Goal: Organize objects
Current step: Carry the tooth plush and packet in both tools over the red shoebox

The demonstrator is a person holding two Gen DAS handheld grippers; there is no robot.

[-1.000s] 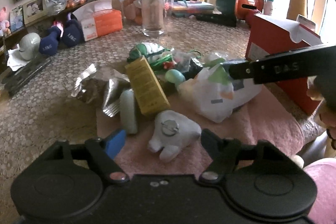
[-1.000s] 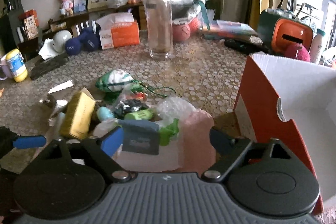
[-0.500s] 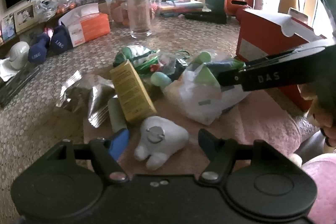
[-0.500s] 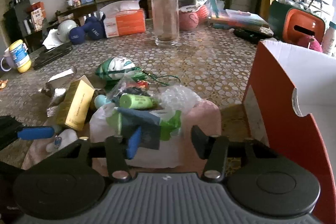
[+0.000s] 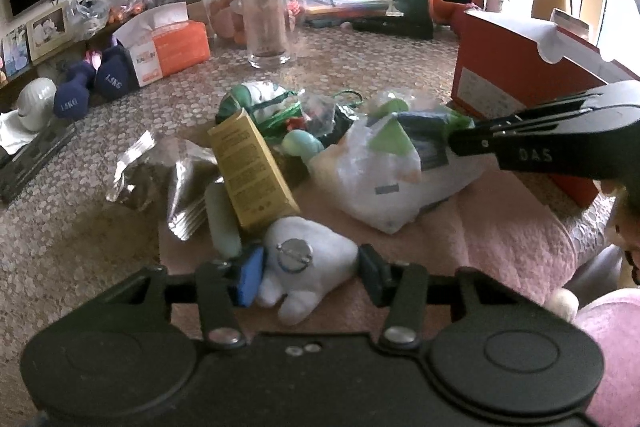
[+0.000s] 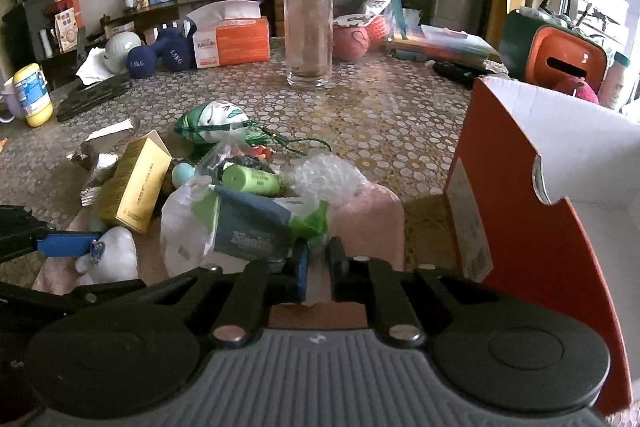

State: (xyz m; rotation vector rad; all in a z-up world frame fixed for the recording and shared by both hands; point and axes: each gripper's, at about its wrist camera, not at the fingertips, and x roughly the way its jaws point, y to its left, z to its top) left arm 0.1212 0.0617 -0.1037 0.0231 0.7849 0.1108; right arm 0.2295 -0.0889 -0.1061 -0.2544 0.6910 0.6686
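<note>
Fingers (image 6: pixel 338 269) pinching the near edge of the white plastic bag (image 6: pixel 188 227) for the orange box (image 6: pixel 520 227) at right, left gripper (image 5: pixel 310 273) closing around the white plush toy (image 5: pixel 308 259) on the near pink towel (image 5: pixel 500 231).

— What sits on your towel (image 5: pixel 508 227)?

— At its near edge you have the plush (image 5: pixel 308 259). Behind that leans the carton (image 5: pixel 250 169), with the bag (image 5: pixel 384 183) to its right.

— And off the towel?

— On your table (image 6: pixel 384 115), the box (image 6: pixel 532 203) stands at the right edge, just beside the towel. The jar (image 6: pixel 308 27) is well behind the pile, the tissues (image 6: pixel 234 41) left of it, the dumbbells (image 6: pixel 160 55) further left.
</note>
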